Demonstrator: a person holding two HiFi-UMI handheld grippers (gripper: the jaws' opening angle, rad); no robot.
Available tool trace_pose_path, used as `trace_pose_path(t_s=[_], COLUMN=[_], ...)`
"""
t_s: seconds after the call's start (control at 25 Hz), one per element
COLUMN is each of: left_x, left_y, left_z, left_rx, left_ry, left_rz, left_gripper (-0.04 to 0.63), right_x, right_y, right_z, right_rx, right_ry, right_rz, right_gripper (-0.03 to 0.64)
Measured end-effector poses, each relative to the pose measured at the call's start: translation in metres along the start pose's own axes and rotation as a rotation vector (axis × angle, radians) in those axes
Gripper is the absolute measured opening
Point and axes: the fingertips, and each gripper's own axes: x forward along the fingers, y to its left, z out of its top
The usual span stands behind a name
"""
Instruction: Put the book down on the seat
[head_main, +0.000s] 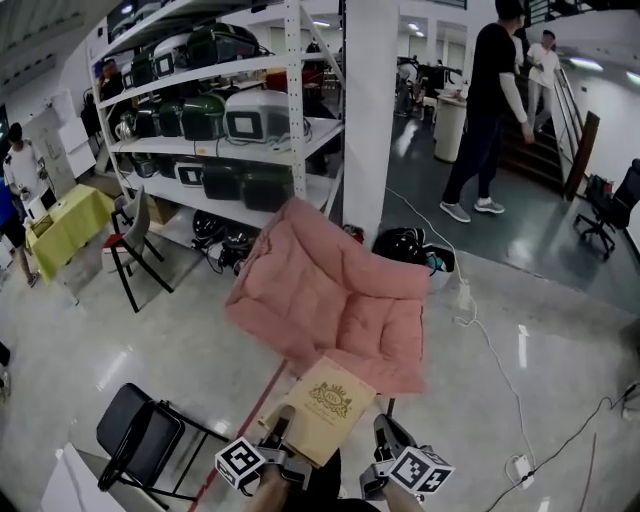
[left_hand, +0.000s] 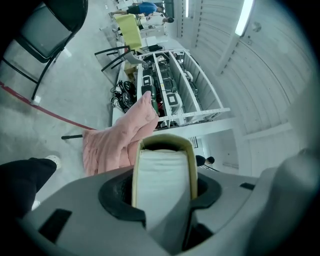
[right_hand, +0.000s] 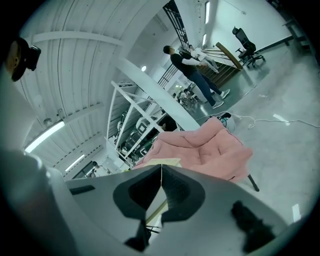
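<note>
A tan book (head_main: 325, 405) with a gold emblem is held low in the head view, just in front of the pink padded seat (head_main: 340, 300). My left gripper (head_main: 285, 428) is shut on the book's near left corner. In the left gripper view the book's (left_hand: 162, 175) white page edges fill the gap between the jaws of the left gripper (left_hand: 164, 197), with the pink seat (left_hand: 112, 142) beyond. My right gripper (head_main: 383, 432) hangs beside the book's right edge. In the right gripper view the jaws of the right gripper (right_hand: 161, 180) meet with nothing between them, and the seat (right_hand: 210, 150) lies ahead.
A black folding chair (head_main: 145, 430) stands at the lower left beside a red floor line (head_main: 240, 430). Shelving (head_main: 230, 110) with cases and a white pillar (head_main: 370, 110) rise behind the seat. A cable (head_main: 500, 360) runs along the floor on the right. A person (head_main: 485, 110) walks far back.
</note>
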Motion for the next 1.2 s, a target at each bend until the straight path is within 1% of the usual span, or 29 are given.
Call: trace_pose_path(t_s=[0.08, 0.2, 0.32, 0.4, 0.52, 0.64, 0.76, 1.0, 1.12, 1.2], left_x=[0.011, 0.033, 0.059, 0.08, 0.116, 0.15, 0.186, 0.253, 0.282, 0.302], left_y=[0.004, 0.005, 0.007, 0.008, 0.005, 0.003, 0.0, 0.003, 0.008, 0.017], left_z=[0.002, 0.003, 0.009, 0.015, 0.024, 0.035, 0.047, 0.064, 0.072, 0.077], left_rx=[0.006, 0.01, 0.032, 0.036, 0.023, 0.022, 0.014, 0.023, 0.026, 0.034], left_ry=[0.009, 0.026, 0.035, 0.041, 0.051, 0.069, 0.091, 0.134, 0.145, 0.142], left_rz=[0.025, 0.029, 0.04, 0.046, 0.031, 0.042, 0.033, 0.052, 0.068, 0.093], left_gripper=[0.221, 0.221, 0.221, 0.221, 0.221, 0.221, 0.221, 0.221, 0.221, 0.221], right_x=[0.006, 0.018, 0.034, 0.05, 0.078, 0.108, 0.137, 0.187, 0.209, 0.223], right_y=[-0.008, -0.018, -0.029, -0.035, -0.041, -0.047, -0.052, -0.068, -0.074, -0.083], right_z=[0.005, 0.013, 0.023, 0.034, 0.055, 0.079, 0.098, 0.127, 0.139, 0.149], right_rx=[0.004, 0.016, 0.024, 0.027, 0.021, 0.007, 0.013, 0.02, 0.0, -0.015], right_ry=[-0.002, 0.001, 0.0, -0.002, -0.005, -0.016, -0.027, -0.033, -0.026, -0.024], right_rz=[-0.017, -0.039, -0.055, -0.064, -0.077, -0.093, -0.113, -0.153, -0.173, -0.191], right_gripper=[0.012, 0.012, 0.012, 0.012, 0.012, 0.012, 0.012, 0.012, 0.012, 0.012])
